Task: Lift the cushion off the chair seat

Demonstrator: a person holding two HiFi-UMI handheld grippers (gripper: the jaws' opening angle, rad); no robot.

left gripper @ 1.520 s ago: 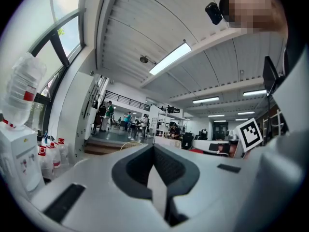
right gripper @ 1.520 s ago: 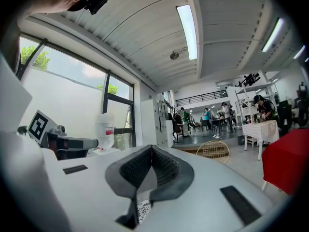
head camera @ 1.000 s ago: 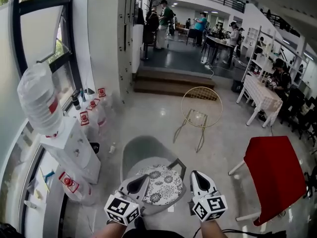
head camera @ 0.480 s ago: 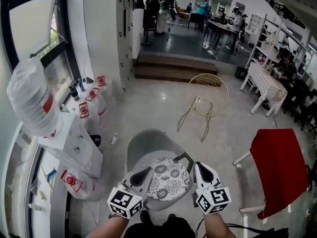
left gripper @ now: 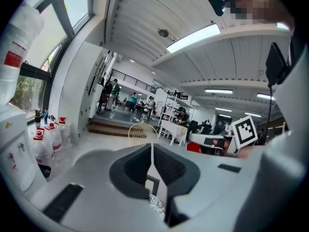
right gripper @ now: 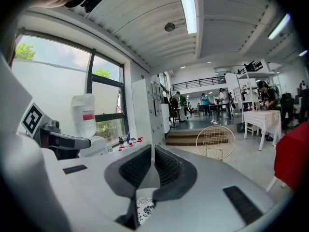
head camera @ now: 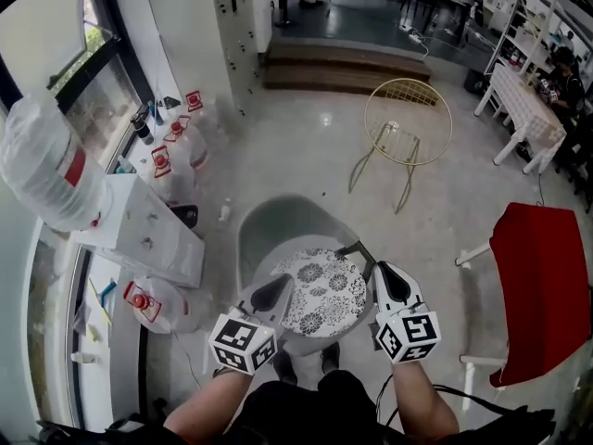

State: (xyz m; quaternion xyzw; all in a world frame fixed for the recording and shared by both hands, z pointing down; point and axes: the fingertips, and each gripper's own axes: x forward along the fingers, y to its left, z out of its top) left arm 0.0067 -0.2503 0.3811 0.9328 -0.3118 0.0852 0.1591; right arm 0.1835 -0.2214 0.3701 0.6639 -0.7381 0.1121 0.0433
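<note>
A round cushion [head camera: 322, 291] with a black-and-white flower print lies on the seat of a grey shell chair [head camera: 278, 228] straight below me. My left gripper [head camera: 273, 293] hovers at the cushion's left edge, jaws shut with nothing between them. My right gripper [head camera: 390, 282] is at the cushion's right edge, also shut and empty. In the left gripper view the shut left gripper [left gripper: 152, 164] shows a strip of the cushion [left gripper: 157, 205] beneath it. The right gripper view shows the right gripper [right gripper: 153, 164] closed above the cushion [right gripper: 143, 208].
A water dispenser [head camera: 139, 235] with a big bottle [head camera: 42, 170] stands at the left, with water jugs [head camera: 176, 151] on the floor. A yellow wire chair [head camera: 406, 123] is ahead, a red-covered seat [head camera: 542, 290] at the right, steps [head camera: 343, 63] farther off.
Both grippers have sunk and moved forward, coming level with the cushion's two sides. The view has tilted down, so the chair sits higher in the picture.
</note>
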